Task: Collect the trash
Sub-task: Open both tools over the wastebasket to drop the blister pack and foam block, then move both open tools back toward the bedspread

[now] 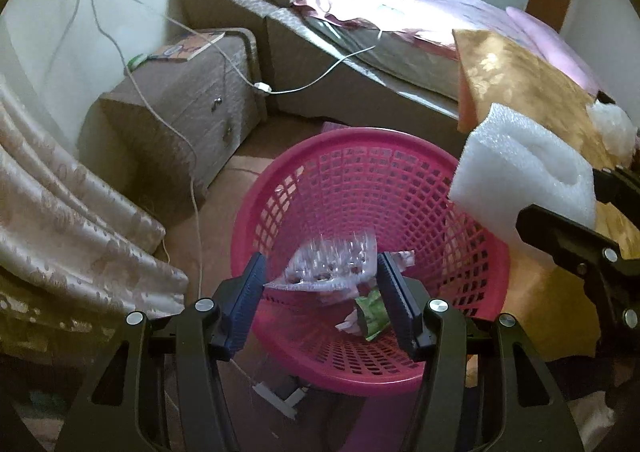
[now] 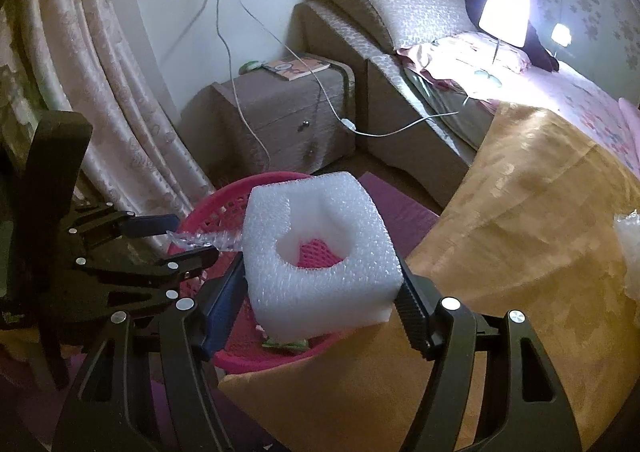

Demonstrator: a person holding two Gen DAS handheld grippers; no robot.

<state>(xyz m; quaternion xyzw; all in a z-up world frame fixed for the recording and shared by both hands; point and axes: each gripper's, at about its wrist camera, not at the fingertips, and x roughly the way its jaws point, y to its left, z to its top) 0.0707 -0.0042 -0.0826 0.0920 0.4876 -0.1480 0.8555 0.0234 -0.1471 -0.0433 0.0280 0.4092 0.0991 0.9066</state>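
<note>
A pink mesh basket (image 1: 248, 211) stands on the floor with a green wrapper (image 1: 374, 314) lying inside. My left gripper (image 1: 320, 260) hangs over the basket's mouth, shut on a clear plastic blister tray (image 1: 332, 268) that spans both pads. At the right edge, a white foam block (image 1: 520, 171) sits in my right gripper (image 1: 576, 199). In the right wrist view my right gripper (image 2: 320, 272) is shut on the foam block (image 2: 320, 300), held above the basket (image 2: 256, 362) rim. The left gripper (image 2: 192, 238) is at the left with the clear tray (image 2: 208, 240).
A gold cloth (image 2: 520, 211) covers a surface to the right of the basket, with crumpled clear plastic (image 2: 628, 252) on it. A nightstand (image 1: 180, 107) with trailing cables, a curtain (image 1: 60, 211) and a bed (image 2: 400, 111) stand behind. A power strip (image 1: 280, 396) lies on the floor.
</note>
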